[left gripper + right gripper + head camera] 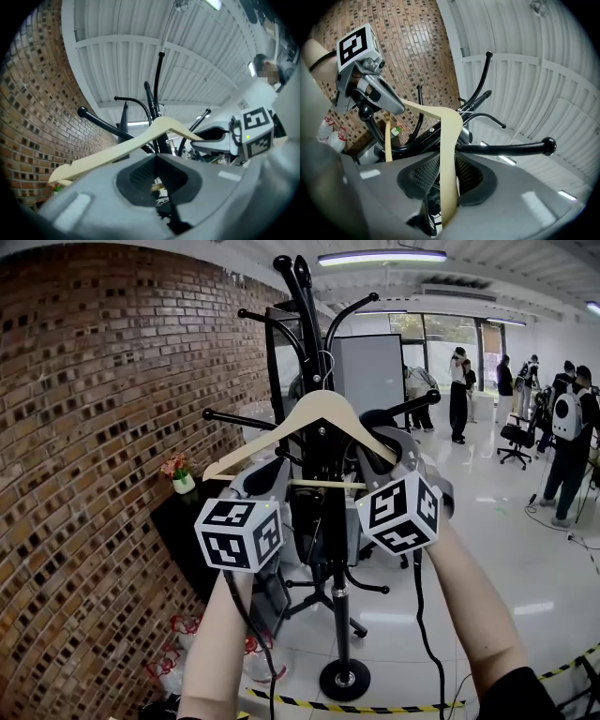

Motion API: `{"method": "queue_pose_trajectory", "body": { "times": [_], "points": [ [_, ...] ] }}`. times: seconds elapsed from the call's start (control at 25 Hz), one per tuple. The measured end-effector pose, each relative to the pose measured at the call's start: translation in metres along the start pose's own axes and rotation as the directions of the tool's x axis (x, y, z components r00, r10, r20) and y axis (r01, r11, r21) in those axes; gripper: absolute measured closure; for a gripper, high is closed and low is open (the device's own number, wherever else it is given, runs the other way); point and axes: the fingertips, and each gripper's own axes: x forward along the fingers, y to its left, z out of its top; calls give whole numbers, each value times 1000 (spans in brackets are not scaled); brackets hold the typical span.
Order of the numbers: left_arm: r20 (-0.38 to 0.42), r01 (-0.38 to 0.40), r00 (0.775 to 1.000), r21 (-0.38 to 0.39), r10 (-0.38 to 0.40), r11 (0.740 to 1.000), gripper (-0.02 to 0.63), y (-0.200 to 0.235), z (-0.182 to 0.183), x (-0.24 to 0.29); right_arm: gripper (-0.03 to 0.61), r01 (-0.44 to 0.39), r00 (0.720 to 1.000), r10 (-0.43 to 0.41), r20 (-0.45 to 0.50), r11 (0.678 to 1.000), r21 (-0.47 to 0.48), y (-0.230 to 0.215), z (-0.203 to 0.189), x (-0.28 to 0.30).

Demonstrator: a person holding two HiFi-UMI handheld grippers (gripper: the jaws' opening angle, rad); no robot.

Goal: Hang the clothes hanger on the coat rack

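Note:
The pale wooden clothes hanger (323, 409) is held up against the black coat rack (336, 549), level with its pegs. Its metal hook sits close to the post; I cannot tell whether it rests on a peg. My right gripper (380, 460) is shut on the hanger's right arm (447, 154), which runs up between the pads. My left gripper (274, 472) is under the left arm (117, 150). Its jaws are almost together on a bit of wood, seemingly the hanger's crossbar (157, 186). A long knobbed peg (506, 149) sticks out just beyond the right gripper.
A brick wall (84, 427) runs along the left, with a small flower pot (180, 479) on a dark cabinet. The rack's round base (345, 679) stands on a glossy floor behind yellow-black tape (375, 706). People and an office chair (516, 439) are far right.

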Motion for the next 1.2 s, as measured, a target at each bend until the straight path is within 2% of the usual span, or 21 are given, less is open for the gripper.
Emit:
{"method": "queue_pose_trajectory", "body": {
  "times": [0.2,0.44,0.64,0.76,0.88,1.04,1.2],
  "points": [
    [3,-8,1000,-3,8,1000,607,2,-1,-2,462,14,999,-15,48,1000,16,-2,11,-10],
    [20,-26,999,7,26,1000,607,-1,7,-10,396,24,996,-24,87,1000,3,-5,21,-23],
    [57,-47,997,12,46,999,607,0,15,-28,388,79,988,-81,132,997,19,-10,30,-44],
    [85,-48,995,-2,48,999,607,-5,19,-41,411,101,972,-119,201,990,99,-13,43,-62],
    [120,-40,992,-6,41,999,609,-14,20,-51,451,107,959,-139,247,984,140,-11,53,-77],
    [151,-36,988,-55,43,998,609,-23,15,-67,467,97,959,-146,245,974,203,-6,51,-91],
    [149,-17,988,-89,30,996,608,-34,4,-81,515,94,955,-160,248,962,258,1,42,-106]
  ]
}}
